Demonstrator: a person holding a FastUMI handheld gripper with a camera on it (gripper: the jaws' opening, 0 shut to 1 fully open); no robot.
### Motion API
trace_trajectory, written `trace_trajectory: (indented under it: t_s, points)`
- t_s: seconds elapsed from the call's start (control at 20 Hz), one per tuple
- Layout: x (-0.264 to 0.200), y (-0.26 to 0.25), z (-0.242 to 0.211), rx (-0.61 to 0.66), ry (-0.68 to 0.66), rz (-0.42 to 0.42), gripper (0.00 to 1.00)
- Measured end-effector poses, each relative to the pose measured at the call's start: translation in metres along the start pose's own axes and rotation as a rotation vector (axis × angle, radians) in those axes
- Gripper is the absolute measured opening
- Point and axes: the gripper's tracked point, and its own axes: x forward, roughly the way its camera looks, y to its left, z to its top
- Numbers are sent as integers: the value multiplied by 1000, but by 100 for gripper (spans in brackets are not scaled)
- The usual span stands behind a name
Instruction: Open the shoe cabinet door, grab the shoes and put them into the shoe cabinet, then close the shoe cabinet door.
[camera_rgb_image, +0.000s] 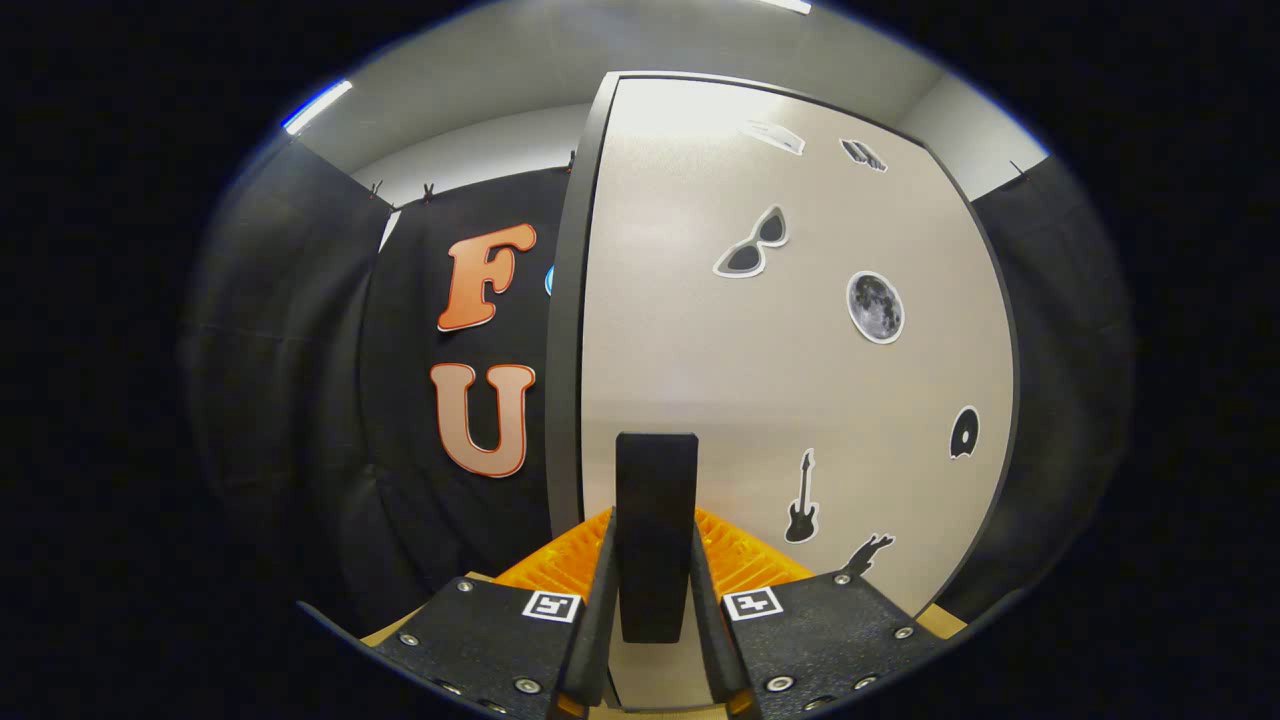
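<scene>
A tall pale shoe cabinet door (700, 330) with a dark edge stands straight ahead of the gripper (655, 600), dotted with small stickers beyond the fingers: sunglasses (752, 245), a moon (875, 307) and a guitar (801, 500). A dark upright door handle (656, 520) sits between the two fingers. Both fingers are closed against the handle's sides, clamping it.

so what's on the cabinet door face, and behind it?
Stickers on the cabinet door: sunglasses, moon, guitar. Gripper fingers clamp its black handle. The door hides the interior.
</scene>
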Motion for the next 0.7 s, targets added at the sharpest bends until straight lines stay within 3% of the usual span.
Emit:
trace_trajectory:
  t_s: [0.35,0.7]
  points:
    - [-1,0,-5,4,86,12,24]
    - [-16,-2,-4,10,108,2,19]
